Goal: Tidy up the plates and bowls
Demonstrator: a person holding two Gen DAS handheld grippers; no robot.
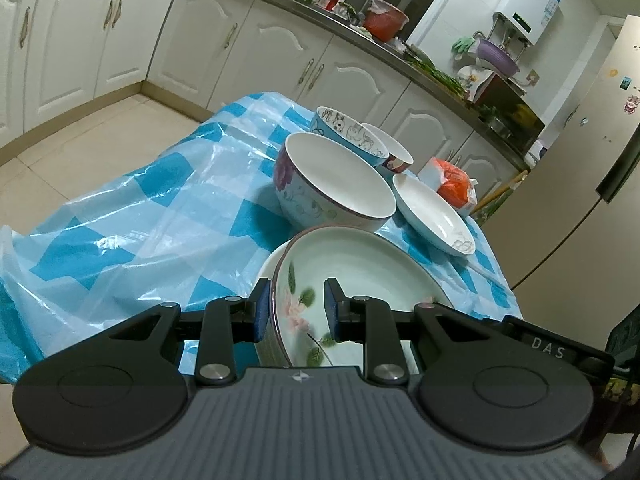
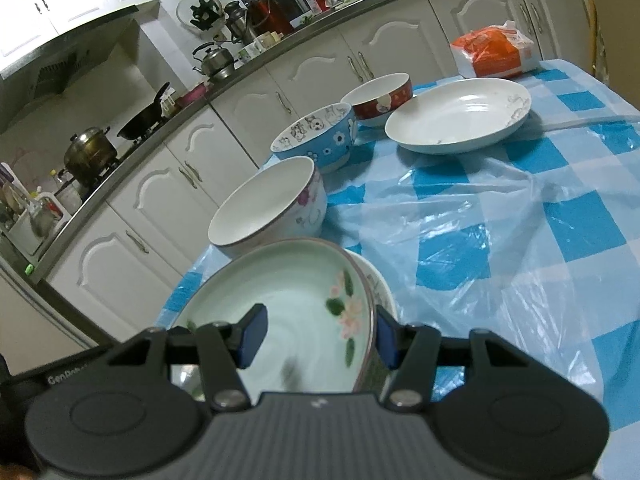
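- You are in the middle of stacking: the green lotus plate (image 1: pixel 360 272) is carried between both claws above a white plate (image 1: pixel 268 276) that lies at the near edge of the bench (image 1: pixel 120 220).
- Your left claw (image 1: pixel 296 308) is closed down on the lotus plate's rim, one blue pad outside the wall and one inside the well.
- Your right claw (image 2: pixel 316 336) pinches the opposite rim the same way, one pad inside the well and one outside, though its jaws look a little wider.
- The lotus plate is tilted, not level. Whether it already touches the white plate below cannot be told.
- It is round, so it has no real long axis; its open face points up and leans towards the far side of the bench.
- The next move, as I judge it, calls for levelling the plate, centring it over the white plate (image 2: pixel 380 284), lowering until it nests, then spreading both claws together.
- Watch the large floral bowl (image 1: pixel 332 184) just beyond: the lotus plate's far rim is near it.
- The blue cartoon bowl (image 2: pixel 316 136), red bowl (image 2: pixel 380 100) and wide white dish (image 2: pixel 460 116) wait further along, towards the far edge, not yet gathered.
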